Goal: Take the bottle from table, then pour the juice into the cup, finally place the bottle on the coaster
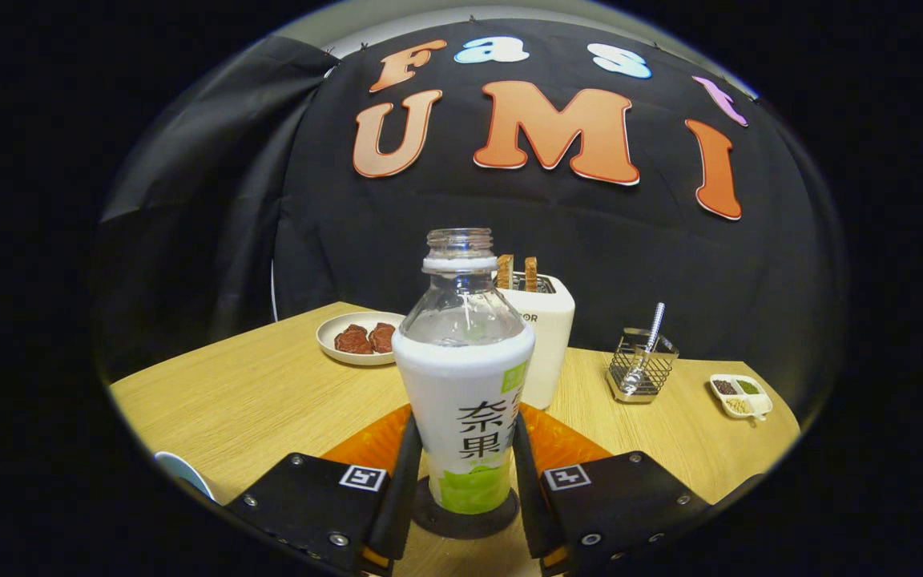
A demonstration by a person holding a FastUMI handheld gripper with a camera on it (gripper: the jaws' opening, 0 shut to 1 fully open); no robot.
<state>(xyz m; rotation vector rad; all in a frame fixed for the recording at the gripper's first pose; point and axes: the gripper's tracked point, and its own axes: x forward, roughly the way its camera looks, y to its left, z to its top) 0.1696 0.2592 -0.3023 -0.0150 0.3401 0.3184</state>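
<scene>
Gripper view: your gripper sits low at the near edge of a light wooden bench, w/ its two fingers closed narrow around the lower body of a bottle, one finger on each side. Both appear to press on the label; contact can't be confirmed for sure.

The bottle stands upright btwn the fingers. It has a clear upper part, no cap on the neck, and a white wrap w/ a green band at the bottom. Its base rests on a dark round coaster, which lies on the bench right btwn the fingers. An orange mat shows just behind the bottle, on both sides of it.

Beyond the bottle, slightly right, a white toaster holds two brown slices upright. Far left of the bottle is a white plate w/ reddish-brown pieces on it. To the right, a wire holder carries a metal spoon leaning up and right. Further right, near the bench's edge, a small white divided dish holds dark, green and pale bits in separate sections.

Near left, just beside your left finger block, the rim of a pale blue cup peeks in; whether it holds anything can't be told.
</scene>
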